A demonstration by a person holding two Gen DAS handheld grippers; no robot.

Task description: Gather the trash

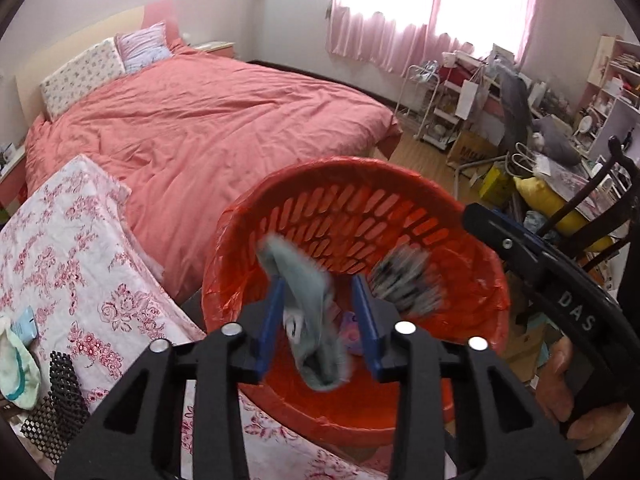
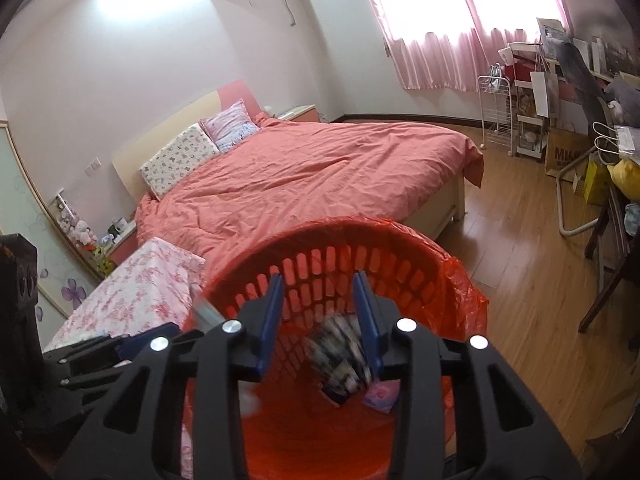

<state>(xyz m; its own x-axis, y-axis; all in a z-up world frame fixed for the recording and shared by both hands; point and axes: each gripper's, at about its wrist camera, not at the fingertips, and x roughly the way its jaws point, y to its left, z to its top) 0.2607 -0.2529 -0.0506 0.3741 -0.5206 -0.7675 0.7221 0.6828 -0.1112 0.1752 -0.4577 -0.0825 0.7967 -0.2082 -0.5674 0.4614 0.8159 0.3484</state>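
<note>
Left wrist view: the left gripper [image 1: 320, 320] has its blue fingers spread over a slotted red basket [image 1: 472, 240] lined with crinkly red plastic, lower centre. A blurred grey sock [image 1: 316, 320] hangs loose between them; a checked cloth [image 1: 408, 284] blurs to the right.

Right wrist view: the right gripper [image 2: 320, 320] is spread too, the checked cloth [image 2: 340, 348] smeared against its right finger above a pink wrapper [image 2: 380, 394]. Only here: wooden floor [image 2: 520, 280].

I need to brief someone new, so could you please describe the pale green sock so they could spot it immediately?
Start at the big coral-covered bed, then drop to the red slatted basket lined with a red bag at its foot. The pale green sock hangs blurred between the left claw's blue fingers over that basket, plain-coloured unlike the black-and-white patterned item beside it.
</note>
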